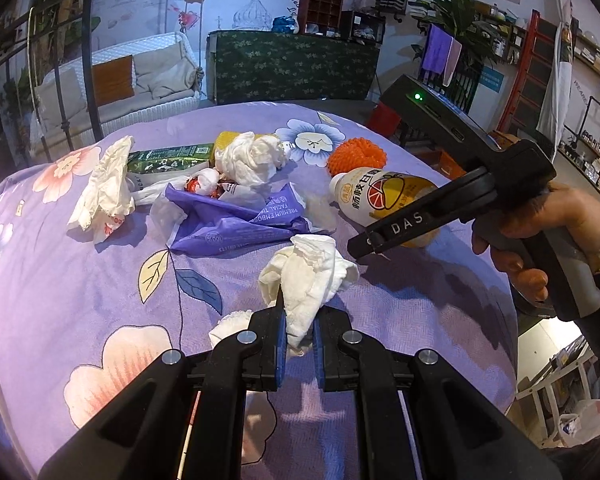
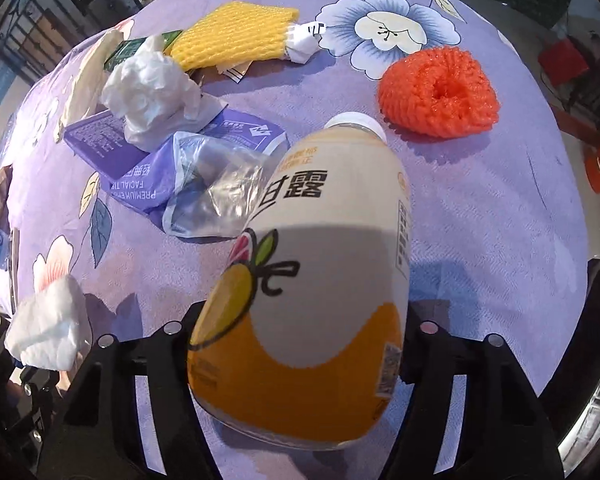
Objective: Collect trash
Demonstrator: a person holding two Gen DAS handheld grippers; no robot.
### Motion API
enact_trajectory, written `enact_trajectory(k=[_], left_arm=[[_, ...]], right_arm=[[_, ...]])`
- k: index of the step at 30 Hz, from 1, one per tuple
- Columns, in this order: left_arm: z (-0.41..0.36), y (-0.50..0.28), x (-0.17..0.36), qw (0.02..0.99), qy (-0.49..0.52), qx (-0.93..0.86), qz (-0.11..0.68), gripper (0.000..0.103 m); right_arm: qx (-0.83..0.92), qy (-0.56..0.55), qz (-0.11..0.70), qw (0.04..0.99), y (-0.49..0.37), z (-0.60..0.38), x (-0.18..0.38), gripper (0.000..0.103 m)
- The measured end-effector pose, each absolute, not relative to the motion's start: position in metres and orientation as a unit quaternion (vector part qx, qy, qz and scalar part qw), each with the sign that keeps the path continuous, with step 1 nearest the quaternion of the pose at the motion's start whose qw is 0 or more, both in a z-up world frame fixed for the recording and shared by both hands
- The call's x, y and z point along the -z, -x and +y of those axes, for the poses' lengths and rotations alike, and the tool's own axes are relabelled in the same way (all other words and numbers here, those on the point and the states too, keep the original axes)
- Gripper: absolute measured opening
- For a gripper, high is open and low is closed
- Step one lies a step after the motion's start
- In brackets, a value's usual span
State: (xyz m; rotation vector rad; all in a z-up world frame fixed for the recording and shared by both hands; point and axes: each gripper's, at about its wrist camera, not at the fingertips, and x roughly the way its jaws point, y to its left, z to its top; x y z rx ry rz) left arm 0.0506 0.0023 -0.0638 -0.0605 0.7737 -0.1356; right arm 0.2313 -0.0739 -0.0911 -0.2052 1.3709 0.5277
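Observation:
My left gripper (image 1: 299, 334) is shut on a crumpled white tissue (image 1: 308, 280) and holds it just above the purple flowered cloth (image 1: 80, 280). The same tissue shows at the left of the right wrist view (image 2: 48, 332). My right gripper (image 2: 298, 344) is shut on a yellow-and-white drink bottle (image 2: 320, 272), cap pointing away; in the left wrist view the bottle (image 1: 384, 196) sits between the black right fingers (image 1: 412, 224). More trash lies behind: a purple tissue wrapper (image 1: 236, 216), a crumpled white paper ball (image 1: 252, 158), a clear plastic bag (image 2: 216, 192).
An orange foam fruit net (image 2: 440, 92) and a yellow foam net (image 2: 236, 36) lie at the far side. A green carton (image 1: 168, 158) and a white paper bag (image 1: 104, 188) lie at left. The table edge (image 1: 508, 288) drops off at right.

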Motion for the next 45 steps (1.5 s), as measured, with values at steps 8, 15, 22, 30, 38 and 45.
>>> enact_trajectory(k=[8, 15, 22, 30, 38, 45], left_arm=[[0.000, -0.052, 0.066, 0.922, 0.030, 0.069, 0.380, 0.010], [-0.008, -0.053, 0.065, 0.922, 0.020, 0.079, 0.380, 0.010], [-0.022, -0.054, 0.064, 0.921, 0.011, 0.093, 0.379, 0.010], [-0.024, -0.052, 0.064, 0.920, 0.010, 0.094, 0.379, 0.010], [-0.024, -0.052, 0.061, 0.923, 0.010, 0.097, 0.373, 0.010], [-0.020, -0.050, 0.063, 0.923, 0.013, 0.096, 0.373, 0.010]], right_arm=[[-0.246, 0.048, 0.596, 0.763, -0.221, -0.108, 0.075, 0.061], [-0.233, 0.042, 0.547, 0.803, -0.186, -0.139, 0.044, 0.057], [-0.262, 0.007, 0.515, 0.816, -0.161, -0.166, 0.033, 0.055], [-0.248, 0.064, 0.568, 0.782, -0.154, -0.167, 0.052, 0.091], [-0.245, 0.184, 0.574, 0.760, -0.174, -0.141, 0.045, 0.093], [-0.240, 0.207, 0.631, 0.708, -0.202, -0.129, 0.088, 0.065]])
